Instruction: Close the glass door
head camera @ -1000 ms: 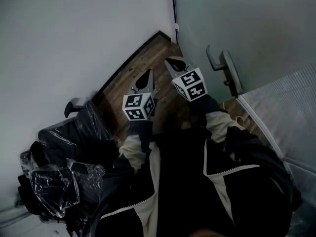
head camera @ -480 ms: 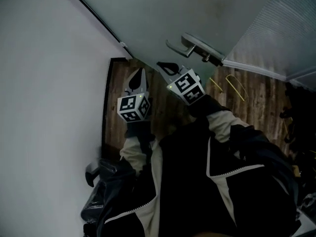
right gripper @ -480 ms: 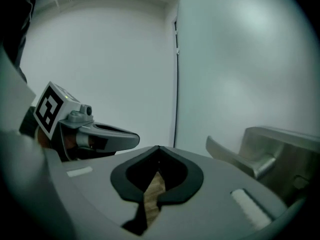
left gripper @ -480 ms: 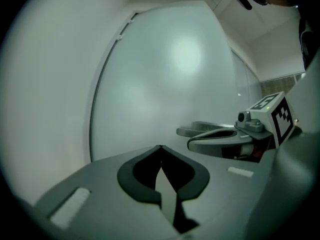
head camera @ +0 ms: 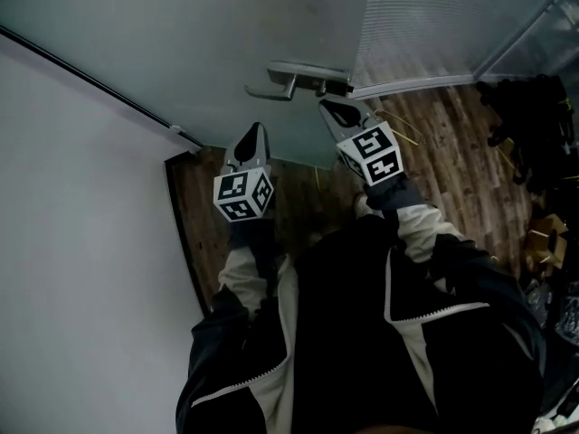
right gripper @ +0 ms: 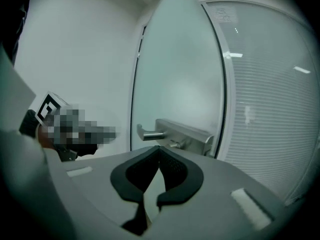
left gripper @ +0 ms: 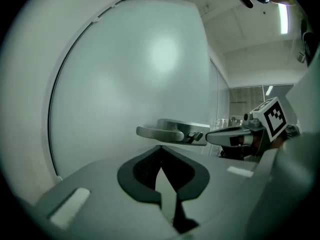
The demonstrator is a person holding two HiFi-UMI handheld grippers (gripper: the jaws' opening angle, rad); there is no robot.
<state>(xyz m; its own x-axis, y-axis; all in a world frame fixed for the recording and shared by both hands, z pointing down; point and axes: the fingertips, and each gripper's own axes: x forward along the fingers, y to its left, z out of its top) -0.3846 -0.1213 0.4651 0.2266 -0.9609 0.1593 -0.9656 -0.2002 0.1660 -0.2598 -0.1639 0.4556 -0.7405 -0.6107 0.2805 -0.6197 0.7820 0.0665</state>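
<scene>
A plain white wall is seen at the far left. Next to it, a strip of wooden floor is seen. The left gripper is held over this floor and is pointed at the frosted glass door. Its fingers are pressed together, and nothing is held between them.

The door is found in front of both grippers, across the top of the head view. A metal handle is fixed near the door's edge, a little to the right of the left gripper. The right gripper is held close to the handle, but the handle does not seem to be touched by it. Its fingers are closed too, and nothing is held in them.

To the right of the door, a ribbed glass wall is seen. Dark things are left on the floor at the far right, but they cannot be made out.

The job is judged to be only just begun. The door seems to be open, and it is not gripped or pushed by anything yet. The handle must be reached, and then the door must be swung shut.
</scene>
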